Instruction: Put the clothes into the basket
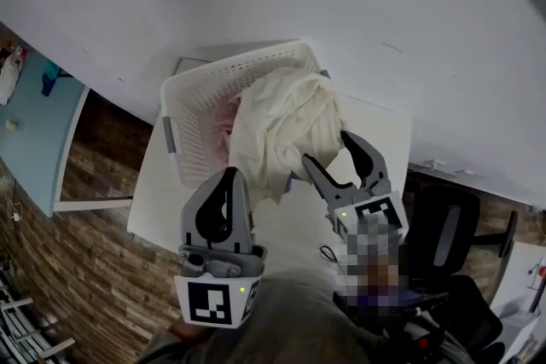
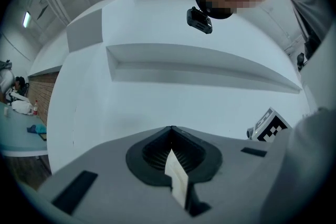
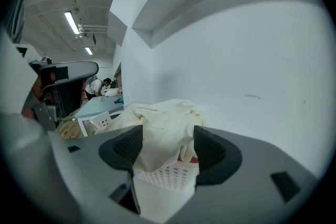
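the white tabletop point(image 1: 162, 209) carries the white basket point(image 1: 192, 111) close to the wall. a cream garment point(image 1: 286, 128) is heaped over the basket's near rim, partly inside, with a fold hanging outside toward the tabletop. a pink garment point(image 1: 223, 128) sits lower inside. the right gripper point(image 1: 327, 147) has its jaws spread and empty, just beside the hanging fold. the left gripper point(image 1: 229, 175) hangs apart from the basket, jaws pressed together on nothing. the likely trouble is that the overhanging fold's weight drags the cream garment out, or a shove slides the light basket. how much cloth lies inside is hidden, and whether the right jaws touch the fold cannot be told.
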